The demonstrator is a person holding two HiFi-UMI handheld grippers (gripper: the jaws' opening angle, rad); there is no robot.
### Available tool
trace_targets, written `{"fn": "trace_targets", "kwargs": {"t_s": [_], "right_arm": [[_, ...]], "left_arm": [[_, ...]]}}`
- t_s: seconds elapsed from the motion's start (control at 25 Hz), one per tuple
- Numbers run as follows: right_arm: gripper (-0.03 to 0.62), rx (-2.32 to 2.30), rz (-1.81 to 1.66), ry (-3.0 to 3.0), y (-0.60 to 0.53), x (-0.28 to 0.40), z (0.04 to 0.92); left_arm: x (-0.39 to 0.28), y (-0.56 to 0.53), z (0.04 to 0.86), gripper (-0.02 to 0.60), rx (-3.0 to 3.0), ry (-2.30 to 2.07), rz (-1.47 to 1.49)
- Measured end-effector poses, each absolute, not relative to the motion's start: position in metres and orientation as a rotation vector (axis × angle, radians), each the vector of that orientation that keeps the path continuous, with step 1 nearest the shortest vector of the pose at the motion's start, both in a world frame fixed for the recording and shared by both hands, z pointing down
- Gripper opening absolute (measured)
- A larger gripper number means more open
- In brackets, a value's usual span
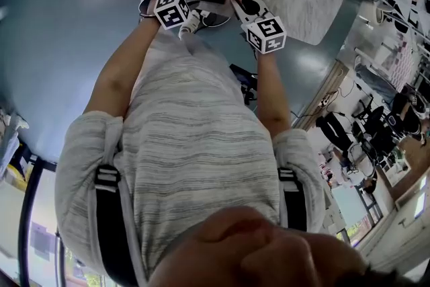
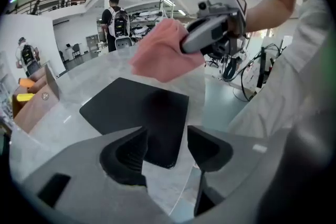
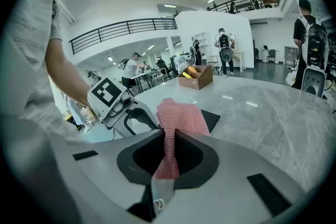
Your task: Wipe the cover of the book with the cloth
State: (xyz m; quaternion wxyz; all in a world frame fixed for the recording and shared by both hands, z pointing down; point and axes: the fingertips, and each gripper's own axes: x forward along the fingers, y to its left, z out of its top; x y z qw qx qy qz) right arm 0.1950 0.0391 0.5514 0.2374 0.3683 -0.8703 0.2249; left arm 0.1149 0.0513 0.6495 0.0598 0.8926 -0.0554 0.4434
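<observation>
Book (image 2: 136, 107), seemingly unheld on the tabletop (image 2: 102, 73), may slide as we wipe: right gripper (image 3: 168, 144) clenched on the cloth (image 3: 181, 115), left gripper (image 2: 167, 147) spread and empty.

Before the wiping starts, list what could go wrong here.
1. The left tongs stand open with nothing between them, so the black book is unsteadied and may slide on the smooth marble table.
2. The book lies close to the table's near edge; a stroke toward the person could push it off.
3. The right tongs pinch only a thin fold of the pink cloth; it may pull free, or bare tips may scrape the cover.
</observation>
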Motion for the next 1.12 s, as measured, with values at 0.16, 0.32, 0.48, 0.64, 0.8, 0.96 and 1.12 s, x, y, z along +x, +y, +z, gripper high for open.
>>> {"fn": "trace_targets", "kwargs": {"t_s": [0.16, 0.32, 0.48, 0.64, 0.8, 0.96, 1.12], "right_arm": [[0.035, 1.016, 0.614, -2.391, 0.036, 0.191, 0.546], [0.035, 1.017, 0.627, -2.397, 0.036, 0.190, 0.547], [0.035, 1.027, 0.638, -2.406, 0.033, 0.191, 0.548], [0.035, 1.038, 0.643, -2.404, 0.031, 0.192, 0.547], [0.035, 1.045, 0.639, -2.403, 0.029, 0.191, 0.547], [0.035, 1.049, 0.634, -2.406, 0.030, 0.192, 0.545], [0.035, 1.066, 0.638, -2.405, 0.030, 0.194, 0.546]], "left_arm": [[0.118, 0.055, 0.658, 0.240, 2.722, -0.096, 1.552], [0.120, 0.051, 0.667, 0.213, 2.718, -0.114, 1.658], [0.120, 0.054, 0.673, 0.230, 2.705, -0.102, 1.735], [0.118, 0.056, 0.675, 0.244, 2.728, -0.078, 1.880], [0.119, 0.054, 0.677, 0.245, 2.719, -0.127, 1.932], [0.118, 0.053, 0.674, 0.194, 2.709, -0.121, 1.908], [0.119, 0.057, 0.673, 0.157, 2.670, -0.071, 1.807]]}}
